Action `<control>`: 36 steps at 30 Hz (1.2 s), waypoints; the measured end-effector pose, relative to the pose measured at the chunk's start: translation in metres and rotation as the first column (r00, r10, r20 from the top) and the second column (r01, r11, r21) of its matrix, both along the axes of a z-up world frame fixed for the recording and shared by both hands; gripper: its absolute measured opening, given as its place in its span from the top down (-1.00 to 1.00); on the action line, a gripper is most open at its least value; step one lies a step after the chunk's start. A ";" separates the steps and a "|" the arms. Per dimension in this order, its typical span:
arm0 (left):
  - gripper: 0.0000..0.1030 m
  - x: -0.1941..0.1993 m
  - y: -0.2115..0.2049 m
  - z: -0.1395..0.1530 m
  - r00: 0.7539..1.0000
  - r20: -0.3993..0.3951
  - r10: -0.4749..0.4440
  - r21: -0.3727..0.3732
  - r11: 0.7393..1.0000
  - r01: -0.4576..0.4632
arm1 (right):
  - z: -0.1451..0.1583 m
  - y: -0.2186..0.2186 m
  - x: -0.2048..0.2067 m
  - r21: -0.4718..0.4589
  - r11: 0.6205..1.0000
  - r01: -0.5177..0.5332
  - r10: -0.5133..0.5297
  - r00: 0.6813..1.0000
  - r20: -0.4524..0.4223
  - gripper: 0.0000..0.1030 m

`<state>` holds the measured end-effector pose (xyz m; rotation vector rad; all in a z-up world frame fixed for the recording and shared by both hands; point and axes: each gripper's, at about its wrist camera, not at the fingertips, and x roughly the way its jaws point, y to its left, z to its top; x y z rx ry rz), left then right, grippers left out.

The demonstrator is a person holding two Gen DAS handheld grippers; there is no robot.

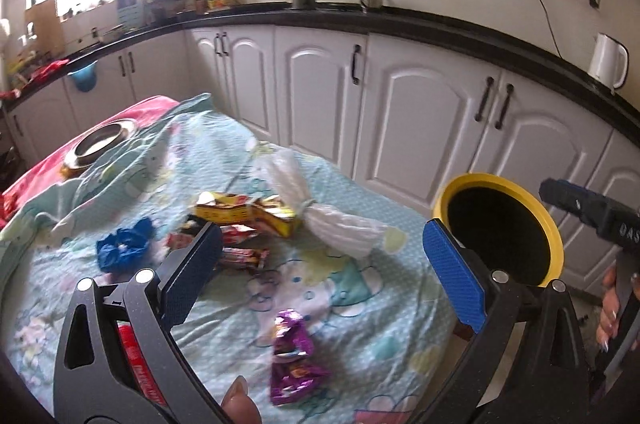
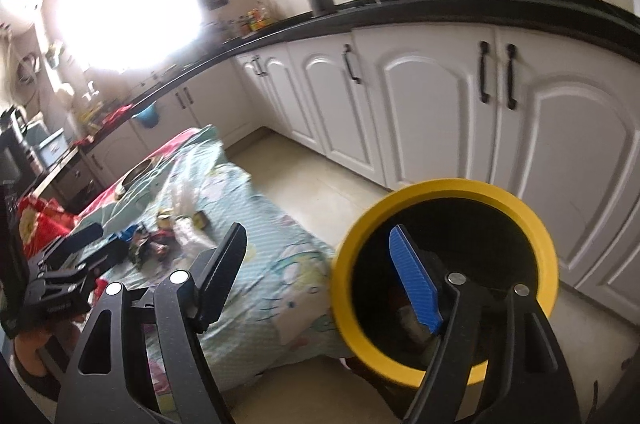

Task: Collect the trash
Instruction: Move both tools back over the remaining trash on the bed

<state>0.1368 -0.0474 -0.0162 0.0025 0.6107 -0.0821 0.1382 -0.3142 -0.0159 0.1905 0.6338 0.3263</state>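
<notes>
My left gripper (image 1: pixel 324 266) is open over a table spread with a pale green cartoon cloth (image 1: pixel 372 308), nothing between its blue pads. Litter lies on the cloth: a purple wrapper (image 1: pixel 290 360), a yellow carton (image 1: pixel 248 214), red wrappers (image 1: pixel 240 256), a blue crumpled scrap (image 1: pixel 124 248) and a white tied bundle (image 1: pixel 320 212). A black bin with a yellow rim (image 1: pixel 440 201) stands off the table's right end. My right gripper (image 2: pixel 320 276) is open and empty, its right finger over the bin's (image 2: pixel 342 288) mouth. The left gripper (image 2: pixel 96 244) shows at the left of the right wrist view.
A steel bowl (image 1: pixel 102 139) sits at the table's far left on a red cloth. White cabinets (image 1: pixel 400 111) under a black counter (image 1: pixel 440 23) run behind the bin, with a white kettle (image 1: pixel 608 59) on top. Tiled floor (image 2: pixel 304 175) lies between table and cabinets.
</notes>
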 end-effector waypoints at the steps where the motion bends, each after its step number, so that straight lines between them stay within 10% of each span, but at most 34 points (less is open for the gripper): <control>1: -0.79 -0.001 0.004 0.001 1.000 0.002 0.010 -0.002 1.000 -0.010 | 0.001 0.006 -0.001 -0.004 1.000 -0.014 0.014 1.000 0.002 -0.40; 36: -0.78 -0.053 0.162 -0.044 0.922 -0.168 0.350 -0.128 0.919 -0.372 | -0.043 0.202 -0.035 -0.139 0.878 -0.458 0.441 0.887 -0.135 -0.45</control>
